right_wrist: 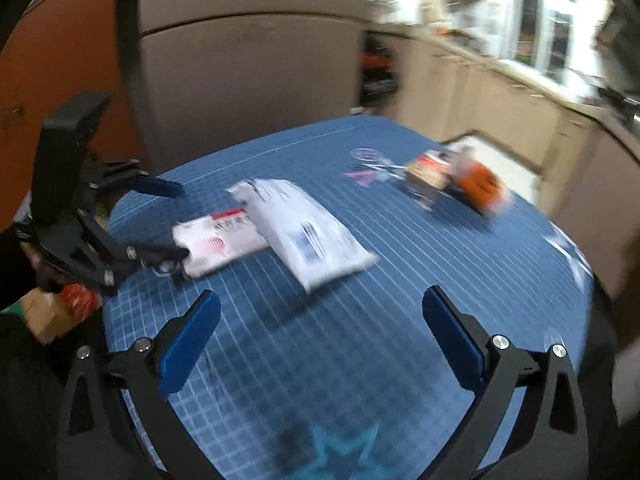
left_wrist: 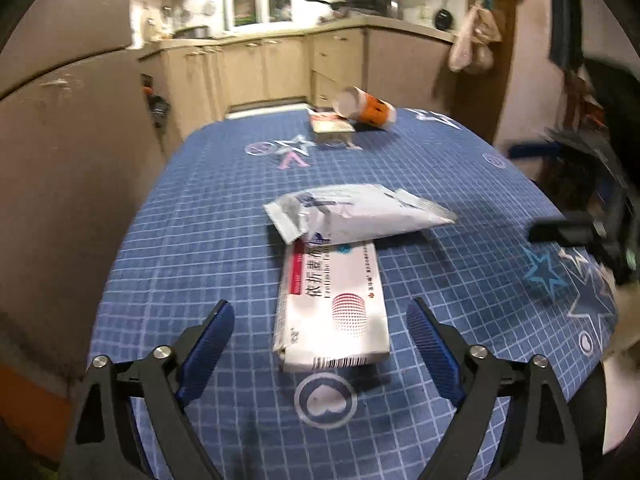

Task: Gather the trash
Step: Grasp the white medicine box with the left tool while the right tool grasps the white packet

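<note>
A white medicine box [left_wrist: 334,308] with red print lies on the blue checked tablecloth [left_wrist: 192,216], just ahead of my open left gripper [left_wrist: 322,312], its near end between the fingertips. A crumpled white pouch [left_wrist: 360,214] overlaps the box's far end. A tipped orange and white cup [left_wrist: 366,108] and a small flat carton [left_wrist: 330,123] lie at the far edge. In the blurred right wrist view my open right gripper [right_wrist: 320,308] hovers over the cloth near the pouch [right_wrist: 308,228]; the left gripper [right_wrist: 180,222] brackets the box [right_wrist: 218,240].
A refrigerator [left_wrist: 60,128] stands left of the table. Kitchen cabinets [left_wrist: 264,68] run along the back. Bags [left_wrist: 476,36] hang on the right wall, above a blue chair [left_wrist: 532,150]. Orange packaging [right_wrist: 60,308] sits beyond the table's left edge in the right wrist view.
</note>
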Motion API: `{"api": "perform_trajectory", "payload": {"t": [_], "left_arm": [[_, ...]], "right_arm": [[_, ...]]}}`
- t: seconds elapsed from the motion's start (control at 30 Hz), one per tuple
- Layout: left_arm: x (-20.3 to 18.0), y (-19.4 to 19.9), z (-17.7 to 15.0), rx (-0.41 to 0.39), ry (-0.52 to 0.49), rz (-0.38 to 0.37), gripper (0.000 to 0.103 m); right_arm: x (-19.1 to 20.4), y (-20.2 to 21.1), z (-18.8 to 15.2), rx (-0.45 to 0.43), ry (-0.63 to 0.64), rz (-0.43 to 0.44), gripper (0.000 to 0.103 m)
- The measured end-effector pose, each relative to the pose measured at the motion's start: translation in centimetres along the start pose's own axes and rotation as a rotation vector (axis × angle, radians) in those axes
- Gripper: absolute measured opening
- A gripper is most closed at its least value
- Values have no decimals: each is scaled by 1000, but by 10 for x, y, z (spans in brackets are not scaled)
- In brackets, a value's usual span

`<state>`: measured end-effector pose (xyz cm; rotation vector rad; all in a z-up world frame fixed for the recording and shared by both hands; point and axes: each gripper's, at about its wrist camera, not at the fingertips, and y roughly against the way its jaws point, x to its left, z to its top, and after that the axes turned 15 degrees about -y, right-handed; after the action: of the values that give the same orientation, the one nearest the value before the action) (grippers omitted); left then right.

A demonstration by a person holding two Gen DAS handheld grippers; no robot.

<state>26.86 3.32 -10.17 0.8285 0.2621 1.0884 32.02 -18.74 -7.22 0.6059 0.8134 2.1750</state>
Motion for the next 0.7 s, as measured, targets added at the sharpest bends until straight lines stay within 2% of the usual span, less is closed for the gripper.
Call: {"api": "perform_trajectory", "payload": {"t": [0.13, 0.27, 0.43, 0.6, 0.67, 0.7], "left_arm": [[2, -15, 4, 9, -31, -58, 88], [-1, -30, 6, 37, -62, -102, 88], [0, -40, 8, 46, -72, -153, 88], [1, -52, 13, 64, -76, -166, 88], [2, -52, 15, 65, -73, -159, 87], [2, -53, 16, 66, -70, -154, 83]], "right_arm": [[-3, -33, 36, 100, 77, 76, 98], [-2, -73, 54, 252, 186, 182, 98], [2, -112, 65, 384, 280, 198, 98], [12, -140, 72, 441, 333, 248, 97], [15, -146, 66, 449, 349, 255, 91], [17, -144, 63, 432, 365, 254, 84]]}}
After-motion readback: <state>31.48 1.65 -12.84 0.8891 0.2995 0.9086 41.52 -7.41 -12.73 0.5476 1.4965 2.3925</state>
